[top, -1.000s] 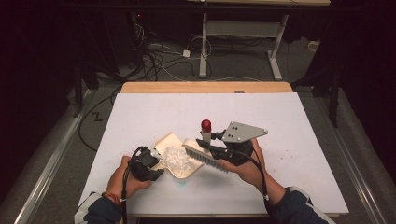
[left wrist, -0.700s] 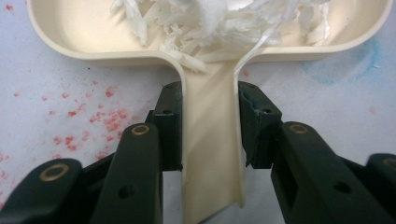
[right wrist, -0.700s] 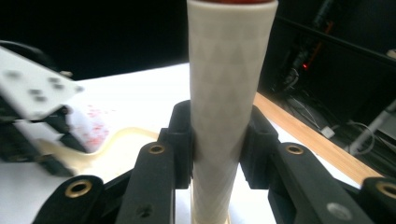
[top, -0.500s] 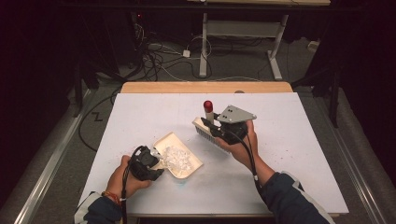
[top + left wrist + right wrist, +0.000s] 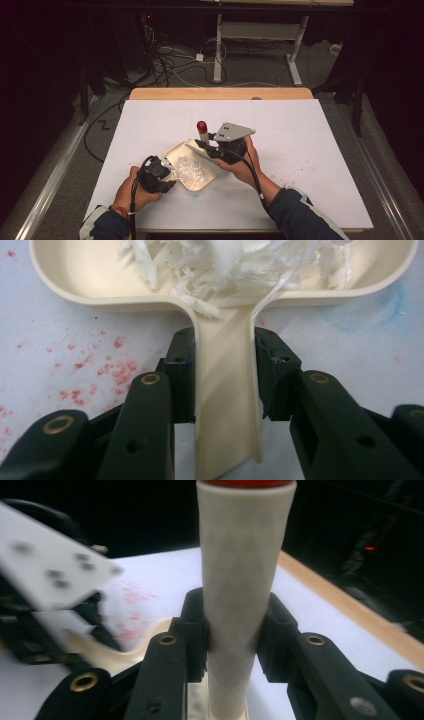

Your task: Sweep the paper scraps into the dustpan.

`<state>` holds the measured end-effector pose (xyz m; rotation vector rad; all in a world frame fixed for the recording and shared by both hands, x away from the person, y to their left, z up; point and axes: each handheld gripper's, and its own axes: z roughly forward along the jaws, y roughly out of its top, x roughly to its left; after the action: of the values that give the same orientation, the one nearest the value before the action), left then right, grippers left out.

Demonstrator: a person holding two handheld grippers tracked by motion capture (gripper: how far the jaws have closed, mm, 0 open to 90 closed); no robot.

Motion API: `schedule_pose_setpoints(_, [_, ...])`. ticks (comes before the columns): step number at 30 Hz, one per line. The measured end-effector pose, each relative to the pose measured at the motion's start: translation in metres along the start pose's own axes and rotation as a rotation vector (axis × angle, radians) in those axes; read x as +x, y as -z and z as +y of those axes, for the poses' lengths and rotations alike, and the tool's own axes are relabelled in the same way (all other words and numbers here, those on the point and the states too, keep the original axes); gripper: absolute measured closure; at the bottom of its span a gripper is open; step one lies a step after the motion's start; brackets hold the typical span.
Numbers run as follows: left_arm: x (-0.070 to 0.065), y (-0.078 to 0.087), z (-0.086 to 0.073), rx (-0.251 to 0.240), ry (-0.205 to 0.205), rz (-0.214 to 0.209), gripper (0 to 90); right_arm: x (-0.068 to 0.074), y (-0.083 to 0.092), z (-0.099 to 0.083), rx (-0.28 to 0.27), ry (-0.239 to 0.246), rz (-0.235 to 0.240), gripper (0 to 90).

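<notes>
A white sheet covers the bench (image 5: 300, 150), and a strip of bare wood shows along its far edge. Red specks dot the sheet near the middle, and a faint blue smudge lies beside the dustpan.

The cream dustpan (image 5: 172, 152) rests flat on the bench, a little left of centre. Its pan opens away from the person's left hand and its short handle points back toward that hand. The left tongs (image 5: 162, 176) are closed on that handle: in the left gripper view the two black pads press against both sides of the cream handle (image 5: 225, 390), just behind where it widens into the pan.

The brush (image 5: 201, 147) stands at the far right edge of the dustpan, its flat head low against the rim. Its pale handle (image 5: 242, 580) rises upward and ends in a red cap (image 5: 201, 125). The right tongs (image 5: 210, 145) are clamped on this handle, and in the right gripper view the pads squeeze it from both sides about midway along what shows. The grey three-cornered plate (image 5: 233, 131) sits on top of these tongs, above the person's right hand.

A heap of white shreds (image 5: 189, 169) lies inside the pan, piled toward its middle and reaching to the mouth of the handle (image 5: 200, 305).
</notes>
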<state>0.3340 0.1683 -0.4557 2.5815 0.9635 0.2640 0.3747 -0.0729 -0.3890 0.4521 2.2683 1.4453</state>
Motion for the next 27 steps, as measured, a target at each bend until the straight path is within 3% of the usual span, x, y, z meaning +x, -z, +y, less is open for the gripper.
schedule_pose_setpoints(6, [-0.001,0.000,0.000,0.001,-0.001,0.003,63.1,0.014,0.018,0.008,-0.018,0.000,0.087,70.4])
schedule_pose_setpoints(9, [-0.001,-0.001,0.000,0.005,-0.001,0.005,63.1,0.017,0.028,0.009,-0.026,0.031,0.054,70.4])
schedule_pose_setpoints(17, [-0.001,-0.002,0.000,0.009,0.008,0.004,63.1,0.006,0.050,0.006,-0.065,-0.007,0.003,70.3])
schedule_pose_setpoints(27, [0.001,-0.003,-0.002,-0.006,0.032,0.000,62.9,-0.006,0.078,0.002,-0.063,-0.015,-0.010,70.3])
